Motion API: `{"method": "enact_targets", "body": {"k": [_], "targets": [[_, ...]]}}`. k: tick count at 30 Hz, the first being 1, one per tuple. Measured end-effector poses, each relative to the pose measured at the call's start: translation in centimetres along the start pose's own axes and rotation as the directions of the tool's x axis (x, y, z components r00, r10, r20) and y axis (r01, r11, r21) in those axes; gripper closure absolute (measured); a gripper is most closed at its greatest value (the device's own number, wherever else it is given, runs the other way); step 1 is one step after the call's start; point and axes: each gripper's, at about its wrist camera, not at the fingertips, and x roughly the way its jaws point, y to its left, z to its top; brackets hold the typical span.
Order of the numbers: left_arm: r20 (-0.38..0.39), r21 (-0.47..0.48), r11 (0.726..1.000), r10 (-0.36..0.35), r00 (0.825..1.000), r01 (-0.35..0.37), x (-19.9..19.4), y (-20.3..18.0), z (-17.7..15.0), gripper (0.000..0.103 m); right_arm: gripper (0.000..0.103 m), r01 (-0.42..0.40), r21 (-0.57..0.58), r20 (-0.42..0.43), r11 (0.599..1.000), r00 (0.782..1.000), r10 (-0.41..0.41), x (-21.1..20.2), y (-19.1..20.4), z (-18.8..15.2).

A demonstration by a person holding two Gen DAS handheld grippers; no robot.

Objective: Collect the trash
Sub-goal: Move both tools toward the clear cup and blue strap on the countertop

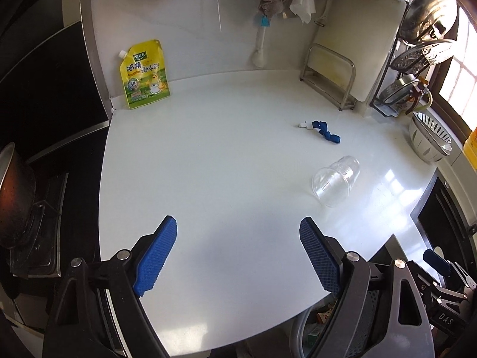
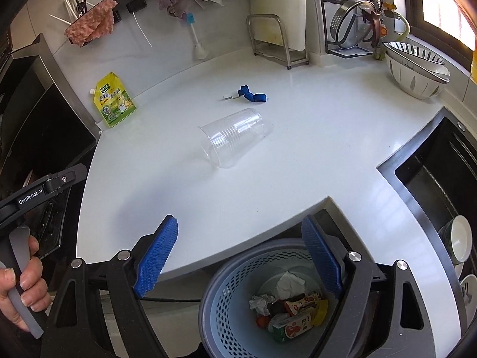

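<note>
left tongs (image 1: 238, 253): spread wide, nothing between the blue pads, hanging over the near part of the white counter (image 1: 223, 155)
right tongs (image 2: 240, 253): also spread wide, nothing pinched, sitting right over the counter's front edge with the bin below
clear cup (image 2: 235, 137): lying on its side on the counter, well ahead of the right tongs, mouth turned back toward them; up and off to the right of the left tongs (image 1: 335, 180)
blue strap (image 2: 250, 94): crumpled, with a small white clip on one end, just past the cup, further from both tongs; not touching the cup
yellow pouch (image 1: 146, 74): standing against the back wall, far ahead and left of the left tongs, well apart from the cup and strap
bin (image 2: 226, 298): blue basket with holes, under the right tongs' right pad; already holding crumpled paper, wrappers and a small drink carton
hand (image 2: 21, 289): gripping a grey handle, low on the left of the right tongs
sink (image 2: 432, 185): dark, off to the right of the right tongs, bowls inside
bowls (image 2: 417, 71): stacked, far right corner by the window
dish rack (image 2: 277, 38): metal, against the back wall past the strap
</note>
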Motion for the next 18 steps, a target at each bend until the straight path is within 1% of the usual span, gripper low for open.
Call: {"method": "enact_targets", "body": {"k": [5,7,9,12,15,18], "targets": [[-0.001,0.034,0.999,-0.016,1.0,0.016,2.7,1.3,2.4,0.017,0.022,0.034,0.054,0.003,0.998,0.999,-0.035,3.0,1.2,1.8],[-0.008,0.053,0.998,-0.022,1.0,0.023,4.0,1.7,3.1,0.017,0.022,0.061,0.077,0.001,0.995,0.998,-0.062,4.4,1.8,2.4],[-0.021,0.069,0.997,-0.024,0.999,0.026,5.5,2.1,3.9,0.017,0.022,0.065,0.11,-0.001,0.992,0.998,-0.065,5.7,2.2,2.9],[-0.037,0.087,0.995,-0.035,0.999,0.038,7.3,2.4,4.9,0.017,0.022,0.093,0.15,0.008,0.984,0.995,-0.096,7.7,2.8,3.5],[-0.04,0.108,0.993,-0.04,0.998,0.044,8.8,2.6,5.6,0.017,0.022,0.126,0.191,-0.003,0.974,0.992,-0.128,10.0,3.1,3.6],[-0.049,0.108,0.993,-0.048,0.998,0.054,10.1,2.8,6.1,0.017,0.022,0.158,0.227,-0.01,0.961,0.987,-0.16,12.0,3.3,4.0]]}}
